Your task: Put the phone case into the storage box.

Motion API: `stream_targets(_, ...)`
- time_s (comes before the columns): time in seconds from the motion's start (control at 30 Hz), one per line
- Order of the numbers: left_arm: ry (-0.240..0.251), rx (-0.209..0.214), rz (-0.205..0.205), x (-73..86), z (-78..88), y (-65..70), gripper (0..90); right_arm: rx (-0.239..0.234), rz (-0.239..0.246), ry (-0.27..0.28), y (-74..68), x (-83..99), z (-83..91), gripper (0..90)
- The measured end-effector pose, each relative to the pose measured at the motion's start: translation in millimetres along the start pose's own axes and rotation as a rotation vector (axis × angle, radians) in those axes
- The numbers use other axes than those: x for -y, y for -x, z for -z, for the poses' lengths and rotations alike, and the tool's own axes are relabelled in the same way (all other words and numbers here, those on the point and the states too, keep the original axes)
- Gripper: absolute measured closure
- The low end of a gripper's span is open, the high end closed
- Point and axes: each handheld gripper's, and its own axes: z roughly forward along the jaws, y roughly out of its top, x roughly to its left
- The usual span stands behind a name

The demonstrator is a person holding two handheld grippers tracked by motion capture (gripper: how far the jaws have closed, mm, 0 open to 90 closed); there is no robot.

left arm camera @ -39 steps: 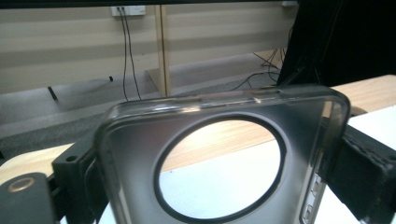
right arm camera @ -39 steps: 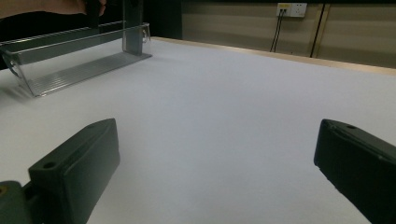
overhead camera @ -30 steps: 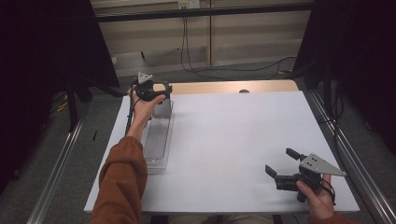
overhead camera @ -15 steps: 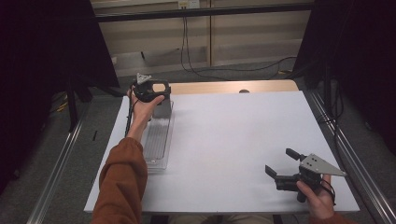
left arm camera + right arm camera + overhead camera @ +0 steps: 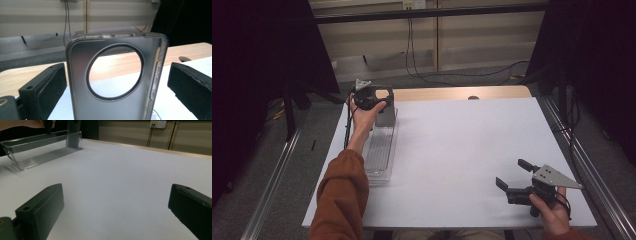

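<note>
Left gripper (image 5: 371,98) barely shifted, spread around phone case (image 5: 113,82)

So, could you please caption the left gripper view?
Open left gripper flanking an upright translucent grey phone case with round cutout.

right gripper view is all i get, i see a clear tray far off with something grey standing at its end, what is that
Observer: A grey phone case with a round camera cutout, standing upright.
Operator: is the left hand-held gripper holding it
Observer: No. In the left gripper view the left hand-held gripper is open, with a gap between each jaw and the case.
Operator: where is my hand-held gripper on the table
Observer: The high view puts the right hand-held gripper near the front right corner, open, away from the clear tray along the left edge.
</note>
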Motion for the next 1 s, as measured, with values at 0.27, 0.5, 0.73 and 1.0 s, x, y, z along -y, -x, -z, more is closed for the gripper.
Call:
stream_targets(0.27, 0.009, -0.007, -0.025, -2.5, 7.0, 0.6, 2.4, 0.003, -0.002, 0.0, 0.1, 0.1, -0.8, 0.0)
stream_targets(0.5, 0.022, -0.015, -0.026, -0.9, 14.7, -3.3, 2.3, -0.002, 0.0, -0.004, 0.4, 0.1, -1.1, 0.0)
stream_targets(0.73, 0.046, 0.016, -0.039, 0.6, 21.7, -4.5, 2.1, 0.011, -0.003, 0.013, 0.9, -0.6, -1.6, 0.0)
stream_targets(1.0, 0.071, 0.038, -0.062, 0.3, 31.1, -1.1, 2.1, 0.015, -0.005, 0.016, 4.4, -0.2, -2.1, 0.0)
